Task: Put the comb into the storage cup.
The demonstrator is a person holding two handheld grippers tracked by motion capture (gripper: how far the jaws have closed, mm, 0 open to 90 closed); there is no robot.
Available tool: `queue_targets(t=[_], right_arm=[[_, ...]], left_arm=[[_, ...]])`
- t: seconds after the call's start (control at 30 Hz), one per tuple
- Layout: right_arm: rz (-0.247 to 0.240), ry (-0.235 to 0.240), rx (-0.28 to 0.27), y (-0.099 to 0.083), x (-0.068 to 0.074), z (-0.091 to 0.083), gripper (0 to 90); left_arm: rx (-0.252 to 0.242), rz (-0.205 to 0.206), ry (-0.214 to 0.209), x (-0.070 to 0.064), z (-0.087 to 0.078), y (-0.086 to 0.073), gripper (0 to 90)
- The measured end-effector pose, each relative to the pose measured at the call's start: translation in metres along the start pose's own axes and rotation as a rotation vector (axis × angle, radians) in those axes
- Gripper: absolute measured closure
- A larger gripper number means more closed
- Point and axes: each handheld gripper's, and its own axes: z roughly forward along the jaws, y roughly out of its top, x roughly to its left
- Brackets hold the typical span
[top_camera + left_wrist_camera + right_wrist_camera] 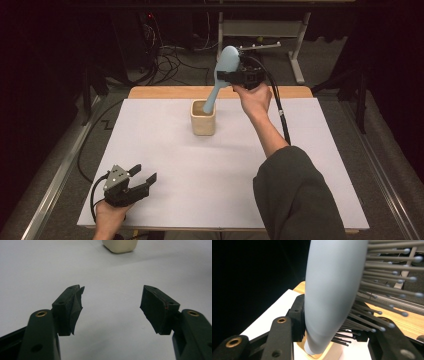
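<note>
The right gripper (231, 76) clamps a pale blue hairbrush (223, 70) by its head (bristles against one jaw), tilted, with the handle end dipping into the cream cup (203, 122) on the white table (200, 165). The left gripper (142, 176) rests near the table's front corner, jaws spread and holding nothing.

White table cover (200, 165) (wooden edge (165, 92))

Black two-jaw tool (142, 178) with brass rivets, dark green sleeve (295, 195).
</note>
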Motion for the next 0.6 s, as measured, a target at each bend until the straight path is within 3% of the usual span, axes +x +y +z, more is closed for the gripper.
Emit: queue_targets(t=[0.6], right_arm=[[-0.012, -0.027, 0.03, -0.01, 0.002, 0.02, 55.4]], left_arm=[[-0.004, -0.002, -0.006, -0.001, 0.001, 0.0, 34.1]])
